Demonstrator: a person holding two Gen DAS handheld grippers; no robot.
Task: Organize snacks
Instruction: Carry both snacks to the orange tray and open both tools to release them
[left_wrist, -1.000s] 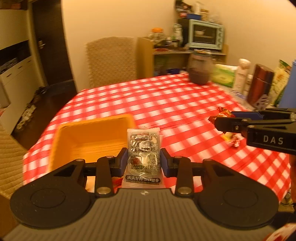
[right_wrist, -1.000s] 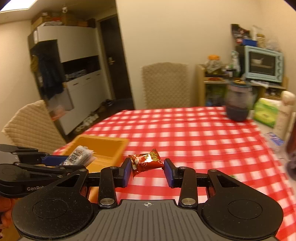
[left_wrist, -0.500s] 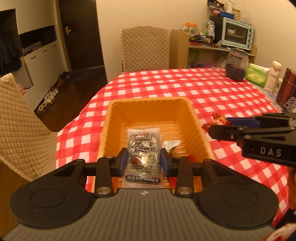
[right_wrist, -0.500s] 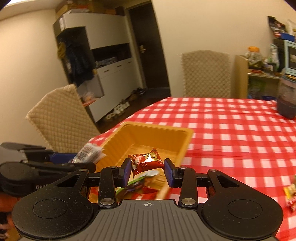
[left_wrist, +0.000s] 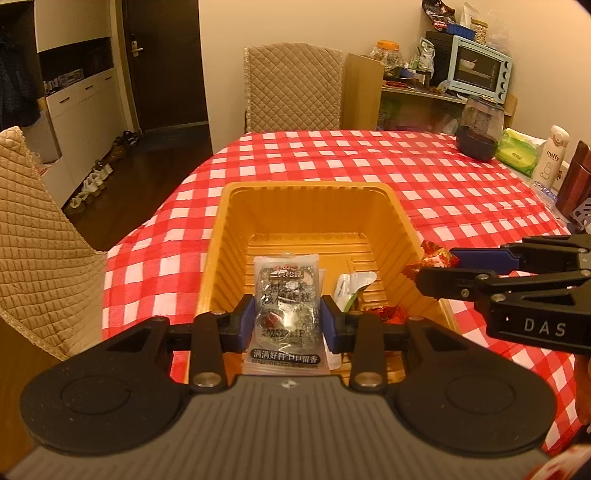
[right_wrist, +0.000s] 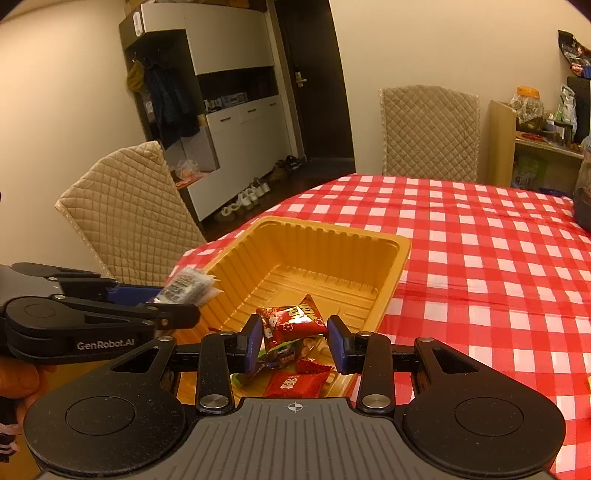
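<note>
I had both claws over the yellow tray (left_wrist: 218, 236), which sat on the red checked tablecloth (left_wrist: 332, 155) near the table's near edge. My left gripper (left_wrist: 288, 317) was clamped on a clear silver packet (left_wrist: 287, 295), its blue pads pressing the 2 long sides, with the packet hanging above the tray's near end. My right gripper (right_wrist: 295, 338) was closed around a small red candy wrapper (right_wrist: 291, 323), pinched across its middle above the pile already in the tray. In that pile I could make out a flat red sachet (right_wrist: 295, 384) and a green-and-white wrapper (left_wrist: 349, 286); others were too jumbled to name.

I judged both pieces to be very light and soft, film pouches that crumple under the pads rather than resist. The film looked glossy, so I expected it to be slippery, and a hold across the filled body seemed safer than one on the crimped end seals. Nothing here looked fragile, though the silver packet's filling might crush under a hard squeeze. Releasing from this height seemed fine to me, as both hung inside the tray's rim.
</note>
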